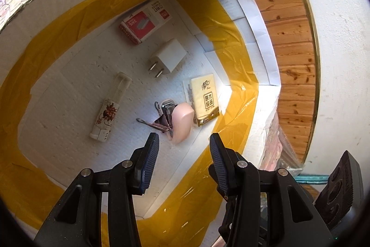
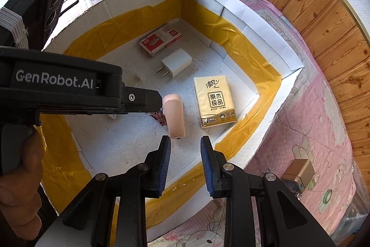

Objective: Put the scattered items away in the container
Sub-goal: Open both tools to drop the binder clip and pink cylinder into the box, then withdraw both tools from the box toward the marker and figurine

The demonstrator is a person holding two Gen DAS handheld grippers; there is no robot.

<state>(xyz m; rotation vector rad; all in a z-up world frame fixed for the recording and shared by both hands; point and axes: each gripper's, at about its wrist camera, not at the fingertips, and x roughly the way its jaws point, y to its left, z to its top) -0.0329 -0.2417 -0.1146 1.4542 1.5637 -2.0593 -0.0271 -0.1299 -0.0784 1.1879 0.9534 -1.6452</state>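
Both grippers hang over the white foam box (image 2: 261, 22), its inner walls banded with yellow tape (image 1: 233, 43), sitting on a pink cartoon-print bedspread (image 2: 323, 112). The left gripper (image 1: 183, 146) has its fingers well apart with nothing between them; directly ahead at twelve o'clock lies a pink oval case (image 1: 182, 123), tilted against a rose-gold binder clip (image 1: 161, 117) whose wire handles poke out toward nine o'clock. What the pink case actually is stays hard to tell. Tissue pack (image 1: 204, 102) just beside it at two o'clock, white plug charger (image 1: 167, 58) further up at twelve, red-and-white staples box (image 1: 145, 22) beyond that near the far corner, and a slim white tube with a clear cap (image 1: 109, 108) off at ten o'clock. From the right wrist camera, the right gripper (image 2: 186, 149) shows its fingers only narrowly apart, empty, with the pink case just past the tips. The left tool's black body (image 2: 62, 87) crosses that view at nine o'clock and hides the tube and most of the clip. A person's hand (image 2: 20, 182) grips its handle, cut off at the left edge. Outside the box, at four o'clock on the bedspread, a small gold cube (image 2: 299, 174) sits alone, its lower part cut by the gripper arm.
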